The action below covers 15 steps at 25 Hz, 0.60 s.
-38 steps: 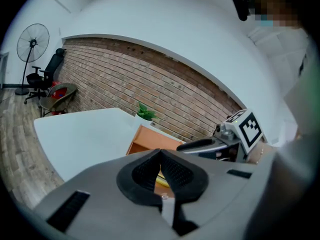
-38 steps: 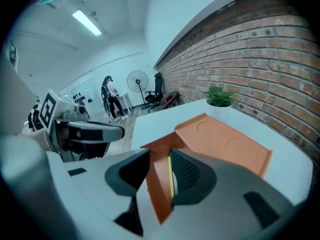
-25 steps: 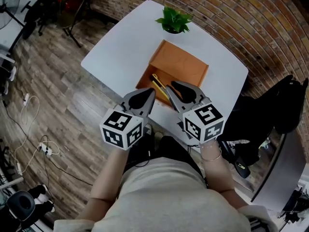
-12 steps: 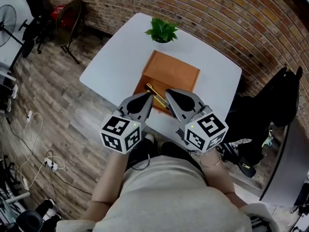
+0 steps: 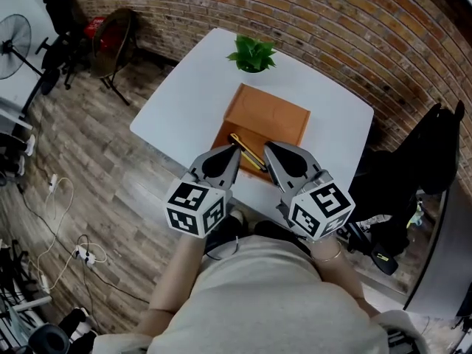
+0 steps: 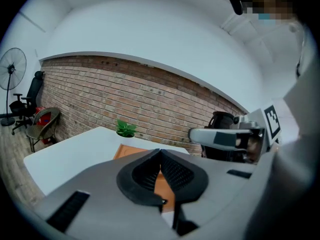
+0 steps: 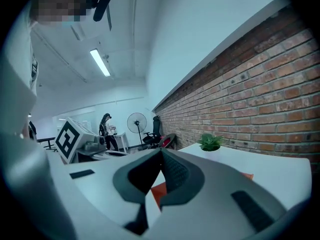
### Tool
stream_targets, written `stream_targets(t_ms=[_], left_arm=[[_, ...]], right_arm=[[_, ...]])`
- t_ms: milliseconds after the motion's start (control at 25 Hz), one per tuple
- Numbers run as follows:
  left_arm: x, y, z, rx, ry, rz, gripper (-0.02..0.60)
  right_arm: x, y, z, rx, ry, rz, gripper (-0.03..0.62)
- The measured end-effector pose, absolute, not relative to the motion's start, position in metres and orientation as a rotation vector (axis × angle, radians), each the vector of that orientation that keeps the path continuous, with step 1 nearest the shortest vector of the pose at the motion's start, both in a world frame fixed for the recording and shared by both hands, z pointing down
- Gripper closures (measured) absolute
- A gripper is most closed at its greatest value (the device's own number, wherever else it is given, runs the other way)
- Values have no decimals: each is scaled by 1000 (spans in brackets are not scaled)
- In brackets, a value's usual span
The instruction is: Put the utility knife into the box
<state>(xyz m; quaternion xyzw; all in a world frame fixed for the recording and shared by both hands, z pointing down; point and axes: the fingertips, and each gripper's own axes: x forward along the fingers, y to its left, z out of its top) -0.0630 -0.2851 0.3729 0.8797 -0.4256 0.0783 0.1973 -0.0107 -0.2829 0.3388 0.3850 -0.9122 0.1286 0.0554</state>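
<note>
An orange box [image 5: 269,116] lies open on the white table [image 5: 184,102]. The yellow utility knife [image 5: 247,153] rests in the box's near part. In the head view it shows between the two gripper tips, which are held above it near my body. My left gripper [image 5: 233,150] is shut and empty, with its jaws meeting at the tip [image 6: 160,152]. My right gripper [image 5: 268,147] is also shut with nothing in it [image 7: 161,152]. Both gripper views look over the table, and only a strip of the orange box [image 6: 125,153] shows past the jaws.
A small potted plant [image 5: 252,54] stands at the table's far edge by the brick wall. A fan [image 5: 15,39] and a chair [image 5: 118,32] stand on the wooden floor at left. Cables [image 5: 51,220] lie on the floor, and a black chair [image 5: 413,168] is at right.
Both grippers have shifted slightly right and stay close together above the box's near end. The knife has not moved in the box.
</note>
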Motion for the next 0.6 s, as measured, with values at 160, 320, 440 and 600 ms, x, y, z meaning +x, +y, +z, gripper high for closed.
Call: stream_targets(t_ms=[160,320,440,600], left_arm=[[-63,-281,373,2459,-1187,210,575],[-62,-279,371,2459,-1190,206,575],[-62,-277,372,2454,-1188,208,575],[-61,-272,378,2448,-1157,232,575]], right_arm=[[-11,-280,338,1180,-2810,410,595],[-13,-277,337,1166,-2840,425,595],[-17,-274,340,1149,-2836,427,595],[-19,-270,349,1137,-2808,451,595]])
